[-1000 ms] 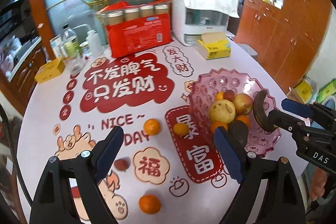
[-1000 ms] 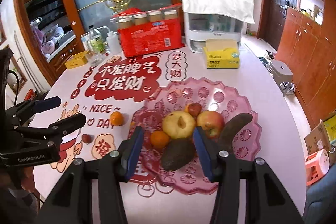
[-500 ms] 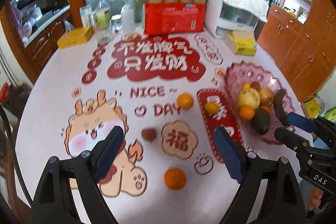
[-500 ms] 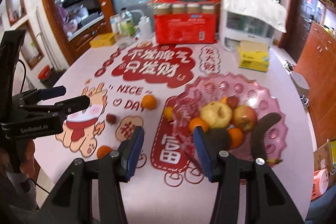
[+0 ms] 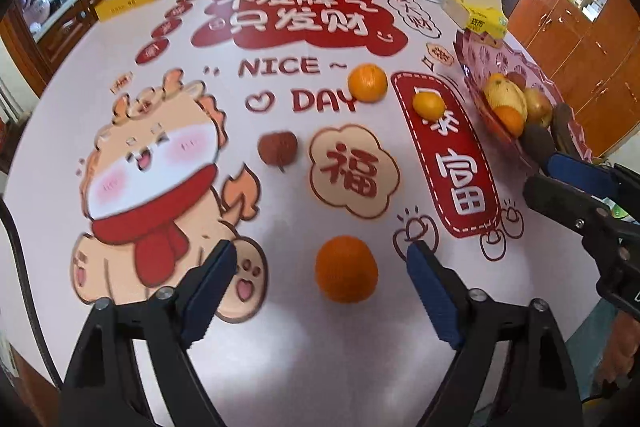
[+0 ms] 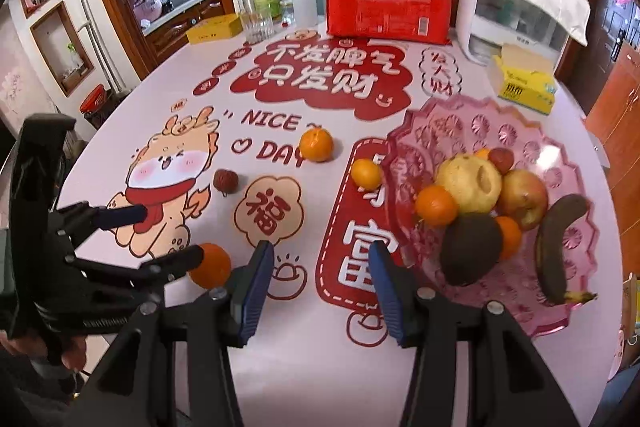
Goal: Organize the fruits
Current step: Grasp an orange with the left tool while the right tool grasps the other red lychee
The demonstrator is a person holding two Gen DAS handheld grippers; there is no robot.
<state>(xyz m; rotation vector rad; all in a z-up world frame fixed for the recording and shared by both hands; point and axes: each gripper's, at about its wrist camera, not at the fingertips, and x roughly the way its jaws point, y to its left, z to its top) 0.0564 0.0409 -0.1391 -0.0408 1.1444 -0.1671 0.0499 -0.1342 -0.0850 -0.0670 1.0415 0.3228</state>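
Here, the nearest orange (image 5: 346,269) sits on the printed tablecloth (image 5: 300,367), well apart from the pink fruit bowl (image 6: 520,131) and on the side of it toward the cartoon dragon. Three more loose fruits lie closer to that bowl: a small orange (image 6: 366,173) just beside its rim on a red panel of Chinese characters, a larger orange (image 6: 317,145) next to the printed word "DAY", and a dark red lychee-like fruit (image 6: 226,181) further out still. Inside the bowl are a yellow apple (image 6: 468,183), a red apple (image 6: 524,197), more oranges, a dark avocado (image 6: 472,251) and a browned banana (image 6: 558,247).

The cloth reads "NICE ~" and "DAY" in red, with white Chinese characters on red cloud shapes and a single character in a flower outline. Behind the bowl stand a yellow tissue box (image 6: 524,87), a white appliance (image 6: 516,15) and a red pack of cups (image 6: 388,7); its label is too small to read.

The left gripper (image 5: 322,287) has the nearest orange between its blue pads, which are closing but not touching it. Its body carries "GenRobot.AI", partly readable. The right gripper (image 6: 322,283) hovers over the cloth just beside the bowl, jaws partly apart and holding nothing.
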